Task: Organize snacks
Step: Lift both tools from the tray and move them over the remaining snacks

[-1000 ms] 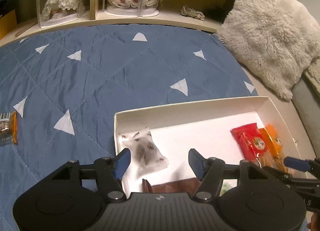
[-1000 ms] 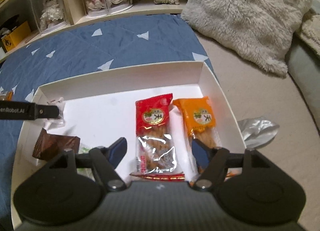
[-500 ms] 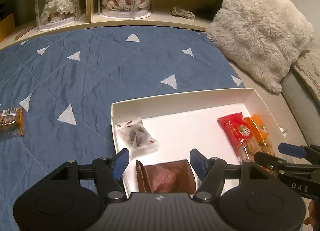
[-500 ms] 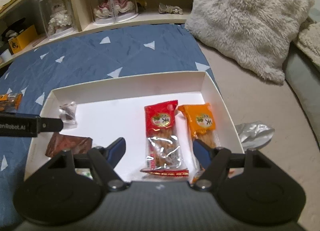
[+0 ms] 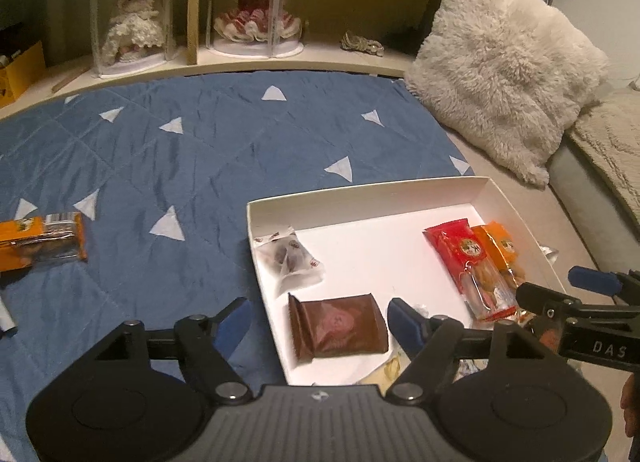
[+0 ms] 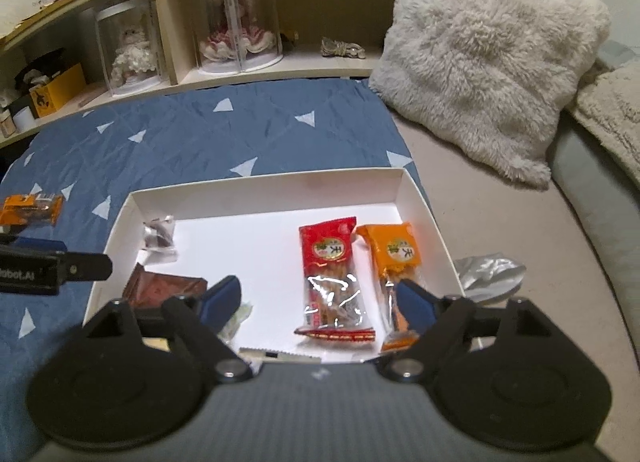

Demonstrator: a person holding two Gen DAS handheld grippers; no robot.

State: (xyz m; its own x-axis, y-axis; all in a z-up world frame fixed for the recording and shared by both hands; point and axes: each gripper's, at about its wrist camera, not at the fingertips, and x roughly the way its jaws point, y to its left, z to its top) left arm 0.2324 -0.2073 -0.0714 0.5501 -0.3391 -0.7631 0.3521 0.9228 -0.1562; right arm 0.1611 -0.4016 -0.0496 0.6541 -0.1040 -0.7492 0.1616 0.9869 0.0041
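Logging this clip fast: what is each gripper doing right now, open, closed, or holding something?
Left gripper: open, holding nothing, over the brown snack packet.
Right gripper: open, holding nothing, over the white box.

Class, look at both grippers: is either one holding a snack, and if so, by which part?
Nothing is held. The left gripper and the right gripper are both open, with no snack between their fingers; the packets lie loose in the white box.

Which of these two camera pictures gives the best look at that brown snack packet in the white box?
The left wrist view: the brown packet lies flat and nearly whole between the open left tongs. In the right wrist view the right tongs cover much of it, leaving only a foreshortened part.
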